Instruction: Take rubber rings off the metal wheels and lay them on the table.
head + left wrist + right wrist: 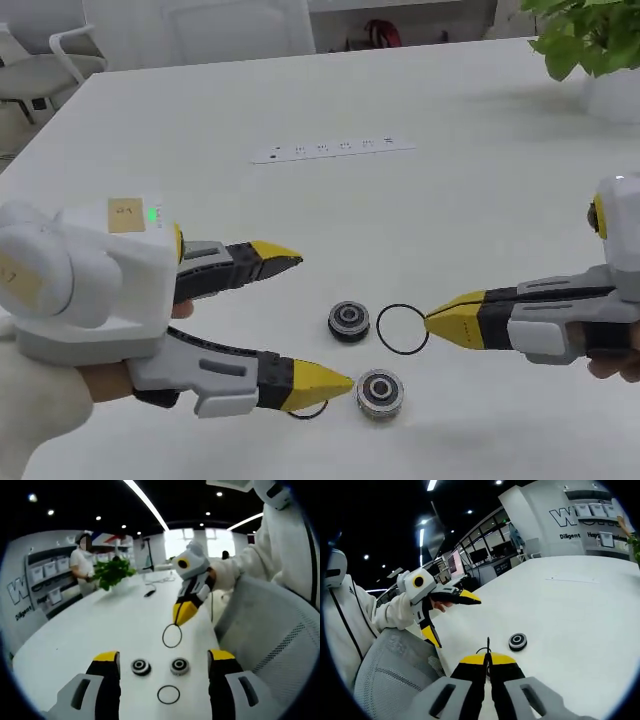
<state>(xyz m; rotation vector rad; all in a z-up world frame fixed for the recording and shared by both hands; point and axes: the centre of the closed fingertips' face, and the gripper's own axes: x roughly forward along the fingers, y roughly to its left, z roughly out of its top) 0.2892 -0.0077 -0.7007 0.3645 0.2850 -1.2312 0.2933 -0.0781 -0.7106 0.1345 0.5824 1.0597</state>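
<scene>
**Ring pinched in the right jaws, another flat on the table**

The right gripper (432, 322) was clenched on the edge of a thin black rubber ring (378, 328) at centre-right of the head view; whether the ring touched the white table (450, 200) could not be told. It looked light, soft and stretchy, best pinched across its band. The left gripper (305, 318), lower left, stood released. A second black rubber ring (158, 695) lay flat at the bottom of the left gripper view, below two small metal wheels (349, 321), probably heavier and apt to roll. The tabletop was smooth; a green potted plant (590, 40) stood upper right.
</scene>
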